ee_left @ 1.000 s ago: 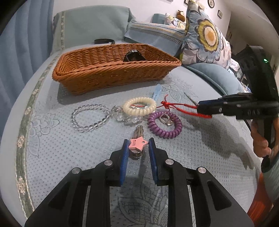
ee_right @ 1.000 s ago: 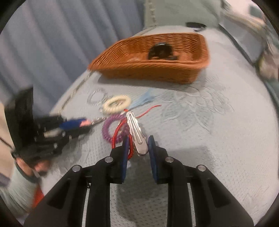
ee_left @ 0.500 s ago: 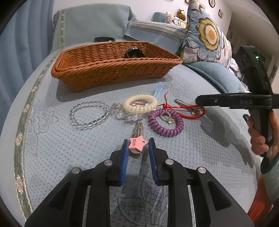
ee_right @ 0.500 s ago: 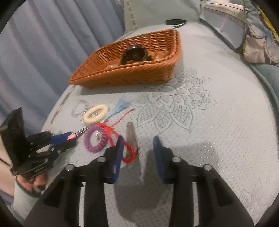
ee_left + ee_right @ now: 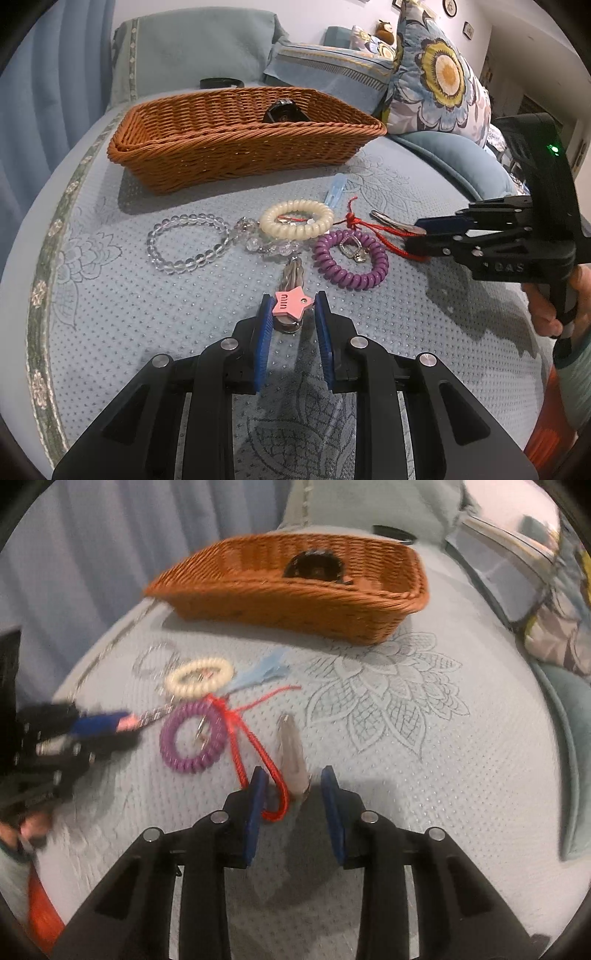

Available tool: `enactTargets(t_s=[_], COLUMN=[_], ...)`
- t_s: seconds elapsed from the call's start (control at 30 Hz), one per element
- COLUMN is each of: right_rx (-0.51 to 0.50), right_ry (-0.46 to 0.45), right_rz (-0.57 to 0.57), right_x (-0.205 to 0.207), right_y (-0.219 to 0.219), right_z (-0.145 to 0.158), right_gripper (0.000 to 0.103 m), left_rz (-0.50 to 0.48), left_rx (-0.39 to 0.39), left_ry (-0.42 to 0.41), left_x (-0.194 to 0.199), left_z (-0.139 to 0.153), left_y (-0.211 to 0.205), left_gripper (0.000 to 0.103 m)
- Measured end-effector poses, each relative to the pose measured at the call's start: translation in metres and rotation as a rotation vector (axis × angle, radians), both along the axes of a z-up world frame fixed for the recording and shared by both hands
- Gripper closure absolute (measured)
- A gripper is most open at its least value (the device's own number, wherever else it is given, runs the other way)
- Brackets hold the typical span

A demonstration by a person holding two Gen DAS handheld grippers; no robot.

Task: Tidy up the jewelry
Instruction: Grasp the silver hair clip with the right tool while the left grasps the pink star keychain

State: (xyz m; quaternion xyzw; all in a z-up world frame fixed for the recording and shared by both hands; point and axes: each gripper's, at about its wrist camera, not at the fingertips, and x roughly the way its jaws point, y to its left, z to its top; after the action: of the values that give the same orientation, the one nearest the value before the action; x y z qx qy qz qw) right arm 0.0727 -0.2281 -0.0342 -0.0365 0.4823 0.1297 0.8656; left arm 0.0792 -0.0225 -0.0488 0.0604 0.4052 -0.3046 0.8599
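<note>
The left gripper [image 5: 291, 314] pinched one pink star clip [image 5: 290, 305]. Ahead lay two coil bands — cream [image 5: 296, 219], purple [image 5: 351, 259] — and one bead bracelet [image 5: 188, 243]. The right gripper [image 5: 293, 786] stood spread around one silver clip [image 5: 293, 755].

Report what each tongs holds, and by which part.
Left tongs: the pink star hair clip, pinched at its star end. Right tongs: open around the silver hair clip, holding nothing.

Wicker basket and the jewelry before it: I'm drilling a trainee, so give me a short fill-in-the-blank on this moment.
1. The left claw has a pink ____-shaped clip between its fingers.
2. The coiled band beside the cream coil band is ____ in colour.
3. The red cord lies by the ____ claw.
4. The clear bead bracelet lies ____ the wicker basket.

Missing: star; purple; right; outside
</note>
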Motion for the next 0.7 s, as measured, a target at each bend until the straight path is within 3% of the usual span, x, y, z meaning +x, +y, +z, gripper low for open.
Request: enactTargets(t_s=[0.13,0.3,0.57,0.7], right_rx=[0.044,0.305,0.23,0.111], right_ry=[0.013,0.005,-0.027,-0.041], right_rz=[0.008,-0.058,-0.098,-0.084], right_x=[-0.001,0.003,0.013,0.012], right_y=[-0.01,-0.046,-0.032,-0.016], right_z=[0.004,0.016,0.003,-0.005], right_gripper=[0.075,0.075,0.075,0.075], left_rz=[-0.001,0.0,0.0,0.0], left_rx=[0.0,-0.002,-0.001,0.0], left_ry=[0.0,0.001,-0.001,-0.001], left_x=[0.0,0.0,0.0,0.0], left_z=[0.0,0.0,0.0,0.0], left_y=[0.0,0.0,0.001,0.001], left_gripper=[0.082,0.082,0.082,0.082])
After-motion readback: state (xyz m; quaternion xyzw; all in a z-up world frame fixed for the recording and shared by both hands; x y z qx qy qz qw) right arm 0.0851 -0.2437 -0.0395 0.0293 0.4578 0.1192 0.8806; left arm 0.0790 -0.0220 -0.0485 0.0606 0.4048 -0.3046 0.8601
